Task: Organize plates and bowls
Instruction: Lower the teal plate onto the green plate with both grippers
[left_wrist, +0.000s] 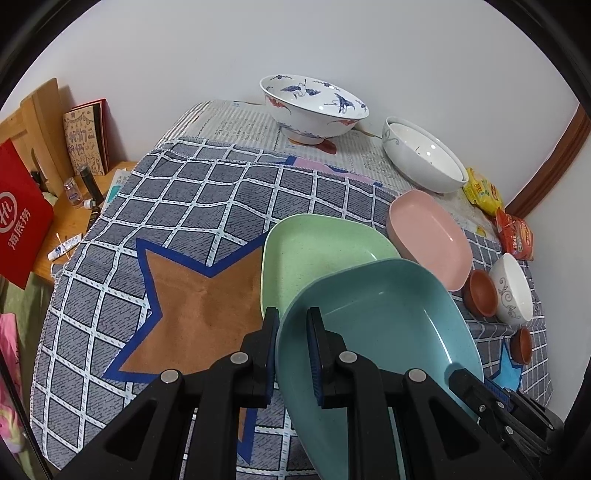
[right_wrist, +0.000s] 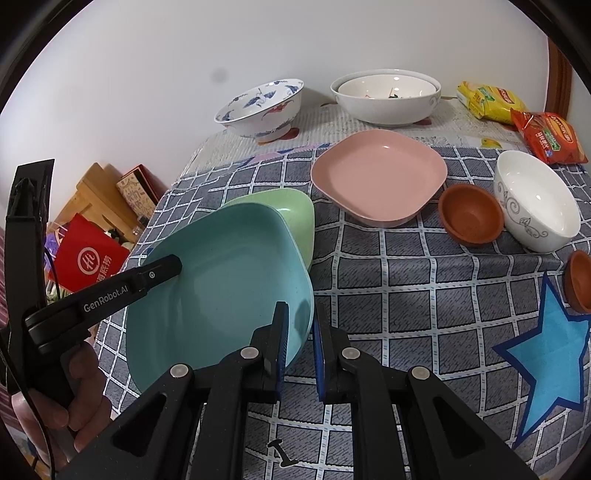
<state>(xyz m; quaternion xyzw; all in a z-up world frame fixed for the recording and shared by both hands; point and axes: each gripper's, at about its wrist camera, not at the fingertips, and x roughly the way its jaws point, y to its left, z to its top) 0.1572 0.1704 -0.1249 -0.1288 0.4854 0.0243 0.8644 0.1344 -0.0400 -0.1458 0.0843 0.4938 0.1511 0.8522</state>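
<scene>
Checked cloth covers the table; both grippers, left (left_wrist: 293, 317) and right (right_wrist: 300, 314), pinch the blue plate's (left_wrist: 384, 325) rim, tilted above the green plate (left_wrist: 314, 251) ahead; uneven release could drop it askew.

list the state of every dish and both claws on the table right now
teal plate: tilted, lifted over the green plate, gripped at two rims
green plate: on the cloth, partly under the teal plate
pink plate: flat on the cloth, empty
crane bowl: upright
large white bowl: upright, a smaller bowl nested inside
small white bowl: tipped
left claw: shut on the teal plate rim
right claw: shut on the teal plate rim
</scene>
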